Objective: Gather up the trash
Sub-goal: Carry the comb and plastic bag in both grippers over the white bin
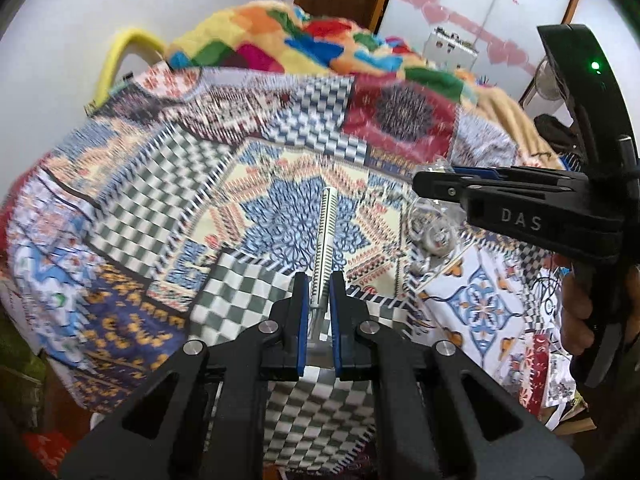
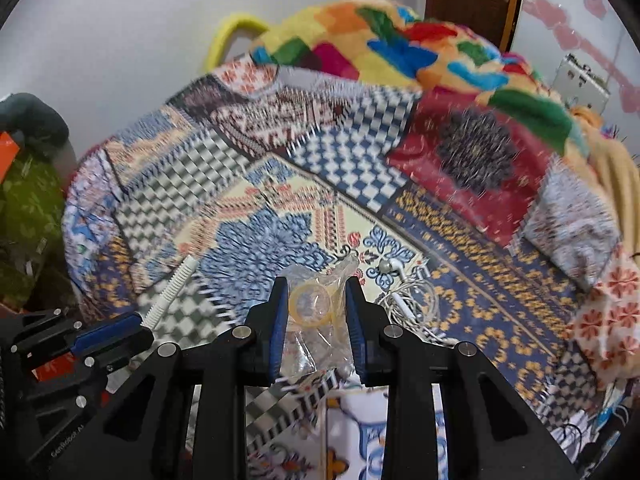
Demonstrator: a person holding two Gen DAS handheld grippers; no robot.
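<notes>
Over the bed (image 1: 168,184), with its patchwork cover, the left gripper (image 1: 319,312) pinches a white ribbed stick (image 1: 325,236) between its jaws, the stick poking forward above the blue flower pattern. The right gripper (image 2: 316,316) has its jaws pressed against a crumpled clear plastic wrapper (image 2: 316,304) with a yellowish ring inside. Just beside it on the cover lies a tangle of white earphones (image 2: 408,300). A bright multicoloured blanket (image 2: 400,48) is heaped at the far end.

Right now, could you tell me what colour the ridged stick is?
White; the ridged stick shows best in the left wrist view.
</notes>
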